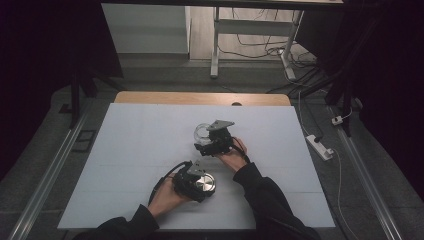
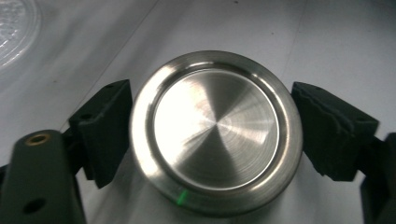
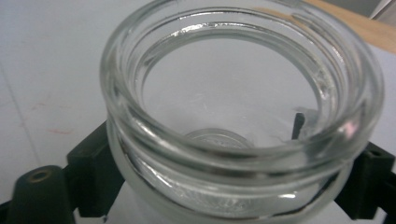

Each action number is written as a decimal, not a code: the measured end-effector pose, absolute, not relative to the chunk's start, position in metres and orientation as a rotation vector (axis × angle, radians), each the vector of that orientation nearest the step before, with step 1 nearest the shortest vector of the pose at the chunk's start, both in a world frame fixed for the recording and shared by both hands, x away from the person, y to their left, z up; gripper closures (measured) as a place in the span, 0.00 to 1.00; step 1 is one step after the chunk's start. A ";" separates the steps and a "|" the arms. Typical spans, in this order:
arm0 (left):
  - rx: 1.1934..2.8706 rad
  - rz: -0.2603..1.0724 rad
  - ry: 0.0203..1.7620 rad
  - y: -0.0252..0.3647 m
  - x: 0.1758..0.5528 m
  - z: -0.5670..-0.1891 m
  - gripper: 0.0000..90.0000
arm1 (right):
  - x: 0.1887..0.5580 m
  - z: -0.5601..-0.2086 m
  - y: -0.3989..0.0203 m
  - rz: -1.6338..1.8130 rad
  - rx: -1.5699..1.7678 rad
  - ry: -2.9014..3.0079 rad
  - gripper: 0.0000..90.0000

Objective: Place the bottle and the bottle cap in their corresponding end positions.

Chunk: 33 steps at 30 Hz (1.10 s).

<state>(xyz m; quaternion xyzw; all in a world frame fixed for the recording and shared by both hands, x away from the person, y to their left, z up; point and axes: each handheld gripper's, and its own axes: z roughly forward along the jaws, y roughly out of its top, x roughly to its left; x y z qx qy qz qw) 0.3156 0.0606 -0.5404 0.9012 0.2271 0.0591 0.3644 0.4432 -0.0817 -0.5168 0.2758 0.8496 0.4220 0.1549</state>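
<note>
silver lid (image 2: 215, 133), clear glass jar (image 3: 240, 116), white table (image 1: 140, 145)

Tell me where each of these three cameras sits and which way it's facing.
High view: above the person's side, looking forward and down on the table; forearms and both hands show.
Left gripper view: rides the left tool, looking along its black jaws at the metal lid between them.
Right gripper view: rides the right tool, looking along its jaws at the open glass jar.
Shared: the high view also shows lid and jar.
</note>
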 end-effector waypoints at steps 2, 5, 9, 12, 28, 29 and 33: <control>2.309 0.151 0.595 0.062 0.316 -0.539 0.16 | 0.444 -0.515 -0.083 1.226 0.804 2.448 0.11; 2.285 0.140 0.604 0.065 0.315 -0.535 0.12 | 0.441 -0.510 -0.086 1.239 0.807 2.439 0.08; 2.257 0.130 0.611 0.071 0.315 -0.529 0.08 | 0.439 -0.504 -0.089 1.237 0.819 2.443 0.02; 2.248 0.132 0.618 0.074 0.314 -0.527 0.05 | 0.435 -0.501 -0.094 1.241 0.825 2.443 0.01; 2.196 0.088 0.677 0.105 0.309 -0.513 0.00 | 0.414 -0.484 -0.110 1.336 0.816 2.456 0.00; 2.193 0.087 0.683 0.107 0.308 -0.512 0.00 | 0.412 -0.484 -0.110 1.335 0.813 2.454 0.00; 2.189 0.091 0.696 0.115 0.305 -0.510 0.00 | 0.404 -0.484 -0.112 1.321 0.796 2.467 0.00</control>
